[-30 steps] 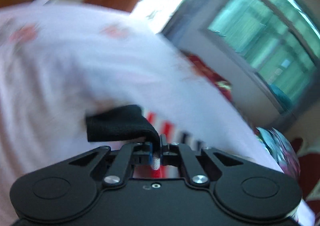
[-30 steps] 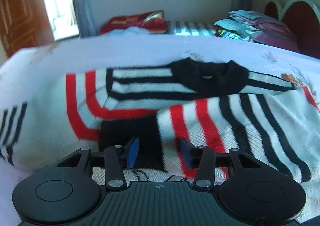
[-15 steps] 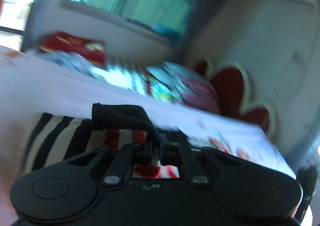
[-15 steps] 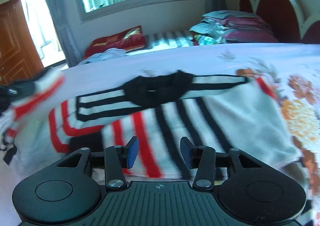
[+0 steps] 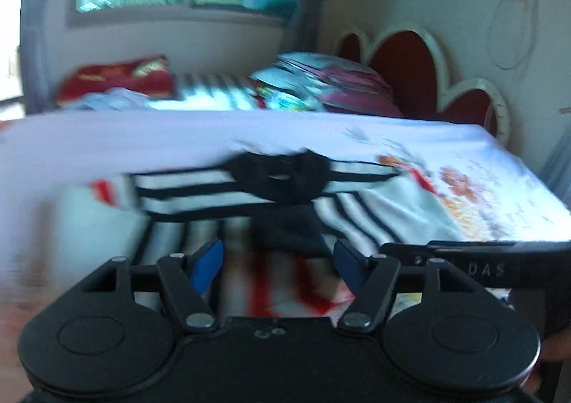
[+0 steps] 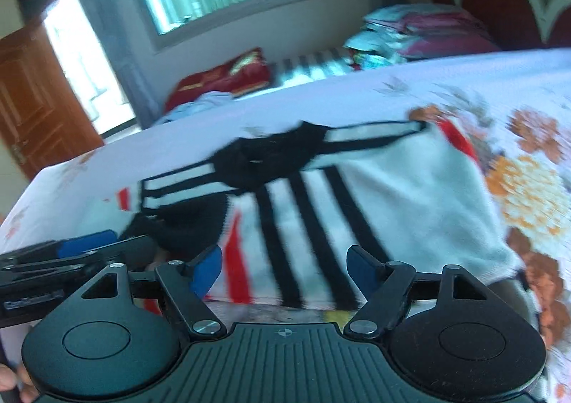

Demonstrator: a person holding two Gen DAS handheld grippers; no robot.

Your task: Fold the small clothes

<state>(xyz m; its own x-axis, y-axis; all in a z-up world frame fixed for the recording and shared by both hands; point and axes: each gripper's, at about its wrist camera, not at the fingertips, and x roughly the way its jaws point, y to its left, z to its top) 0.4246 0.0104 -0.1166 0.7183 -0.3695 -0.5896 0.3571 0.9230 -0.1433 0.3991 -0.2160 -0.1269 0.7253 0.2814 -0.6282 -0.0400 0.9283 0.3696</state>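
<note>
The striped sweater (image 6: 321,210) lies flat on the flowered bedsheet (image 6: 528,189), straight ahead of and below both tools, its black collar (image 6: 271,160) at the far edge and its hem at the near edge, just under the fingertips. Its long axis as it now lies runs side to side, from the banded shoulder on the left to the white panel on the right. A sleeve with its black cuff (image 5: 289,228) is laid across the body, just below the collar. For a next fold — a guess — the hem would have to travel away toward the collar, so both tools would need to drop onto the near edge that sits directly in front of them.

The two sit side by side and about equally near the cloth: the left gripper (image 5: 278,265) over the red-striped middle and the cuff, the right gripper (image 6: 283,267) over the black stripes to the right.

The left gripper's jaws have just been opening and stand wide, blue pads (image 5: 207,263) apart, the cuff lying free beyond them. The right gripper's jaws have also just been opening — wide, with nothing pinched, only fabric seen below the gap
</note>
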